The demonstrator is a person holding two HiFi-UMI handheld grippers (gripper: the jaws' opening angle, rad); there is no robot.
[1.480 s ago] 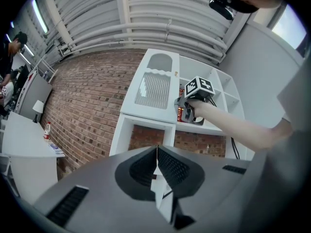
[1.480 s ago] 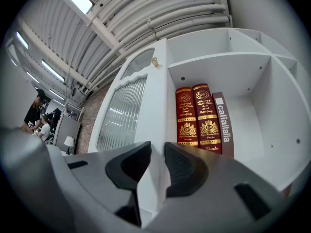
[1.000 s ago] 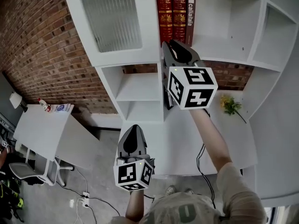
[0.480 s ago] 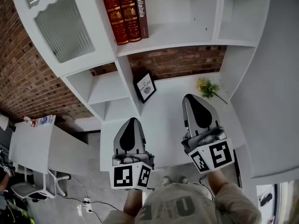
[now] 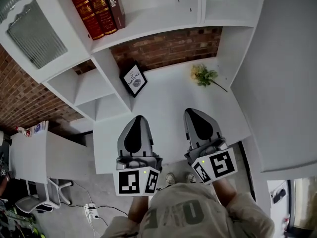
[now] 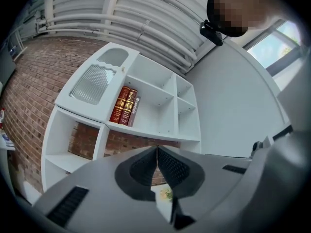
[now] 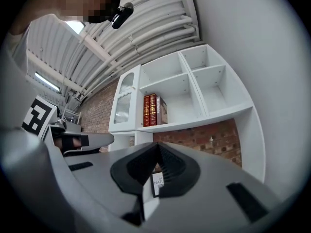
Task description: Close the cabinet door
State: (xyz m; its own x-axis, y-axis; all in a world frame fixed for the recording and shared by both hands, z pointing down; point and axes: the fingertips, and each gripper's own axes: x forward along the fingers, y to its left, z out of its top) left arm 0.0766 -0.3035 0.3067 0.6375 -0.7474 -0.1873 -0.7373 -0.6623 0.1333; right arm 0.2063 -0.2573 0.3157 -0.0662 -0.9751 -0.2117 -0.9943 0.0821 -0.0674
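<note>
The white cabinet door [image 5: 34, 33] with ribbed glass sits flush in the shelf unit's upper left corner; it also shows in the left gripper view [image 6: 97, 81] and the right gripper view [image 7: 125, 101]. Red books [image 5: 96, 6] stand in the compartment beside it. Both grippers are low over the white desk [image 5: 168, 108], well away from the door. My left gripper [image 5: 137, 119] is shut with nothing in it, its pads meeting [image 6: 157, 152]. To its right, my right gripper [image 5: 192, 111] is also shut and empty [image 7: 158, 147].
A framed picture [image 5: 133, 80] leans on the desk at the brick back wall, and yellow flowers [image 5: 203, 75] lie further right. A white wall panel [image 5: 282, 83] bounds the right side. At lower left stand a small white table [image 5: 29, 152] and a chair [image 5: 29, 202].
The right gripper came down from beside the books and drew back to the desk's front edge. The left gripper pulled in next to it. The cabinet door now sits further away at upper left.
</note>
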